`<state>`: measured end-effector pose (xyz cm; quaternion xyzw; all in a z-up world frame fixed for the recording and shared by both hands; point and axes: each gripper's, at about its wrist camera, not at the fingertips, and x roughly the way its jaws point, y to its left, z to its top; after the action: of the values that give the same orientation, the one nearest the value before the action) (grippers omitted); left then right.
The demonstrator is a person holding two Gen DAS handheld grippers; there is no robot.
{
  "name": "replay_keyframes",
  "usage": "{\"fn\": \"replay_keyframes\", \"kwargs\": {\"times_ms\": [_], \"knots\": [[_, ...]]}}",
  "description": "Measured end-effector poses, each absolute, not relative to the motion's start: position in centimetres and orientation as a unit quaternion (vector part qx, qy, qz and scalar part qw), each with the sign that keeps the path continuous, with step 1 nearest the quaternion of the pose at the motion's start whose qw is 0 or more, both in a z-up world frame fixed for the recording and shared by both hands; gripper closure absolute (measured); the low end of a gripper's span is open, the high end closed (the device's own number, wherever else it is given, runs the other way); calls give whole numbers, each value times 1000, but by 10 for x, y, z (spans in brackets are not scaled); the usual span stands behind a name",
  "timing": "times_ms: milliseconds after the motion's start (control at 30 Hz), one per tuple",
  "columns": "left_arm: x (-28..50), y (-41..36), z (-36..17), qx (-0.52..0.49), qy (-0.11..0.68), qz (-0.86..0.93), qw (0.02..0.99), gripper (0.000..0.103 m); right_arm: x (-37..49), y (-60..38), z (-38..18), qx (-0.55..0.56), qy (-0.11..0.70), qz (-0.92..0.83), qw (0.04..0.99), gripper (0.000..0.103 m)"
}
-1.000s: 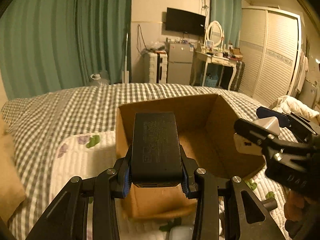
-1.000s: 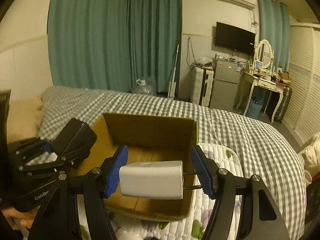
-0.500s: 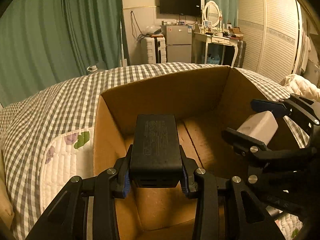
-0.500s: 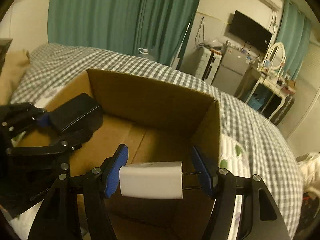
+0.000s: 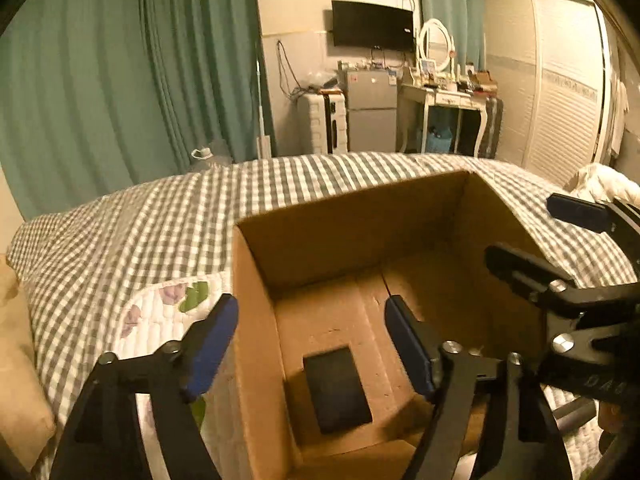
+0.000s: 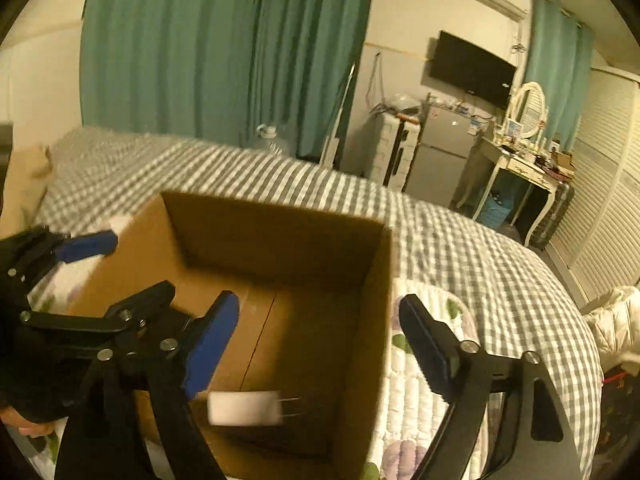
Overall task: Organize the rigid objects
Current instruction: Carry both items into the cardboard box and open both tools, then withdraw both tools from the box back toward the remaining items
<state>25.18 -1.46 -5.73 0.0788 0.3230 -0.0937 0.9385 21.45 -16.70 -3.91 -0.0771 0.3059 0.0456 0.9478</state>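
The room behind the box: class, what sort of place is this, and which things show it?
Most likely a bedroom: a bed with a checked cover, a dressing table with a mirror, and a wardrobe.

This is a bedroom in a home, with a checked bed (image 5: 168, 224), green curtains (image 5: 120, 80), a TV (image 5: 372, 24), a small fridge (image 5: 370, 112) and a mirror (image 5: 434, 46).

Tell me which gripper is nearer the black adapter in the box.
Left. The left gripper hangs open right above the black adapter in the cardboard box; the right gripper, also open, is off to the side, above the white charger.
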Motion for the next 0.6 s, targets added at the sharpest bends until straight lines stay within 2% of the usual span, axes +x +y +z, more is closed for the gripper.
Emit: {"fn": "replay_keyframes", "kwargs": {"times_ms": [433, 600], "knots": [[190, -16, 4, 85, 261, -84, 958, 11, 148, -176, 32, -58, 234, 28, 970, 9], [163, -13, 27, 78, 237, -77, 965, 1, 120, -180, 53, -51, 217, 23, 974, 2]]}}
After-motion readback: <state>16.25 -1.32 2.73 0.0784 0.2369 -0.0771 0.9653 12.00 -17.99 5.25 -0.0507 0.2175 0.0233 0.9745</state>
